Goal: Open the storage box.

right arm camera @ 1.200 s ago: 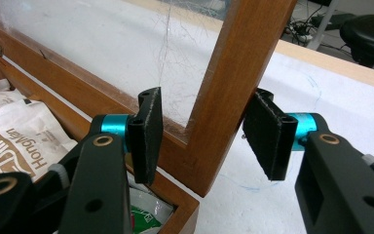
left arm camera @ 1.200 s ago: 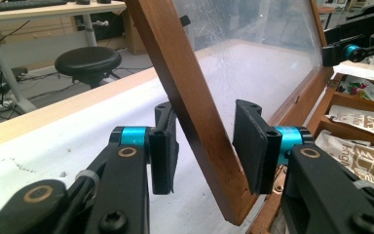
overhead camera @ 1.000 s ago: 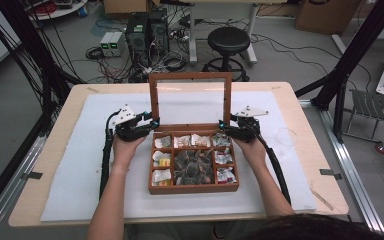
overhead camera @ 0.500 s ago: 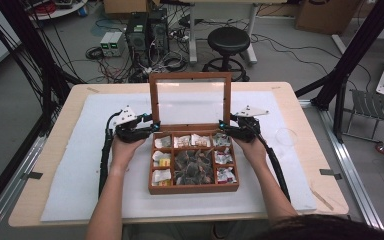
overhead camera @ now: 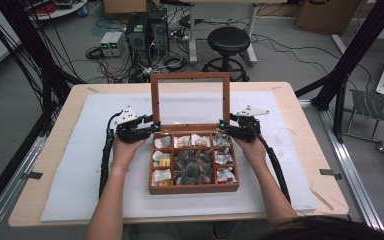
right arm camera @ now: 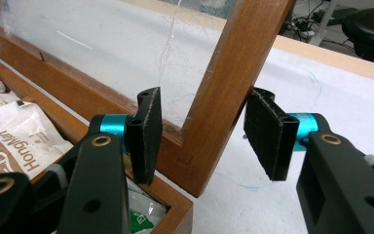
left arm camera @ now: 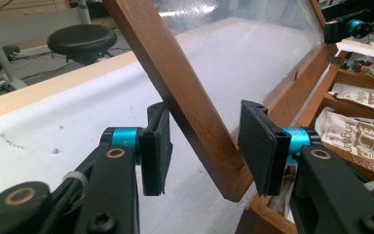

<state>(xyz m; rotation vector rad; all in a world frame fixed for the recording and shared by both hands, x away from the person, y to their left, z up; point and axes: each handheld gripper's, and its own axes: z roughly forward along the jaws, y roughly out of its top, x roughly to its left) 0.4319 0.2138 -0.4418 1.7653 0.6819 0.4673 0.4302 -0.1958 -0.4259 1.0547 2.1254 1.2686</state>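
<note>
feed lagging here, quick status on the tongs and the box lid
Left tongs and right tongs open, each straddling a side rail of the lid, pads off. Lid upright, wooden box open. Nothing in the way.

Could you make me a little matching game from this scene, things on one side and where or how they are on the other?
Things:
1. lid
2. stool
3. left gripper
4. tea packets

Places or states:
A. on the floor beyond the table
B. lying in the box's compartments
C. standing open, raised above the box
D. jaws set either side of the lid's frame

Pairs: 1-C, 2-A, 3-D, 4-B
</note>
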